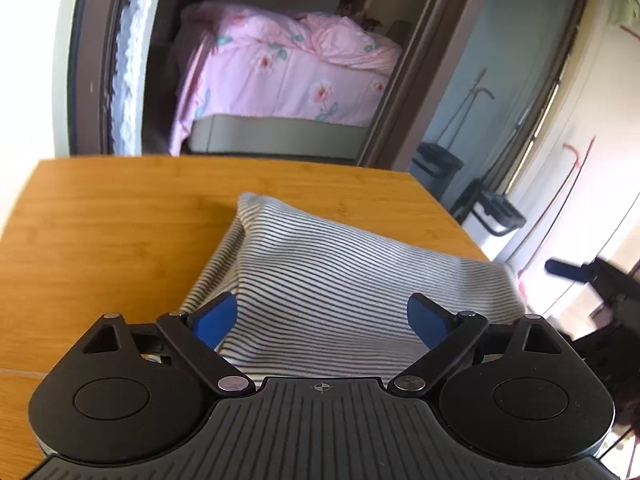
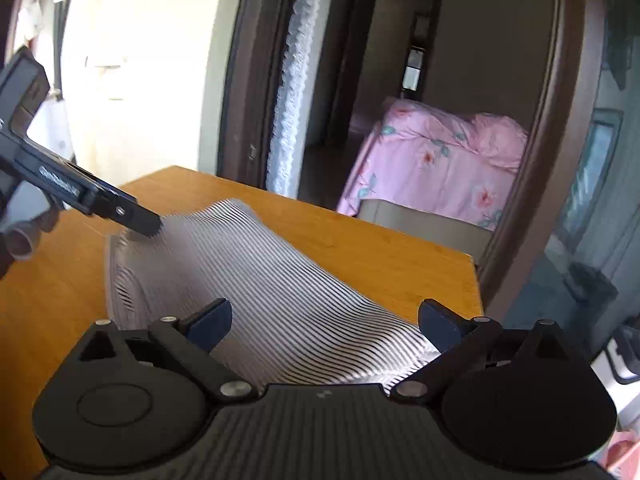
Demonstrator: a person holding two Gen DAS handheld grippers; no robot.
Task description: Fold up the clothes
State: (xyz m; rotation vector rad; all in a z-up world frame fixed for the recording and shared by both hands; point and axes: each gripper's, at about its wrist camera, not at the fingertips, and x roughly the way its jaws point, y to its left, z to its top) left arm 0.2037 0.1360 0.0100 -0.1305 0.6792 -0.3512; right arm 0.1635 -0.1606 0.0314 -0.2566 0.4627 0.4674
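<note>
A white garment with thin dark stripes lies folded on the wooden table. My left gripper is open, its blue pads wide apart just above the garment's near edge. My right gripper is open too, its pads over the near right end of the same garment. In the right wrist view the left gripper touches the garment's far left part, a hand behind it. In the left wrist view the right gripper shows at the right edge.
The table's far edge and right corner are close behind the garment. Beyond is a doorway with a bed under a pink flowered quilt. Dark bins stand on the floor to the right.
</note>
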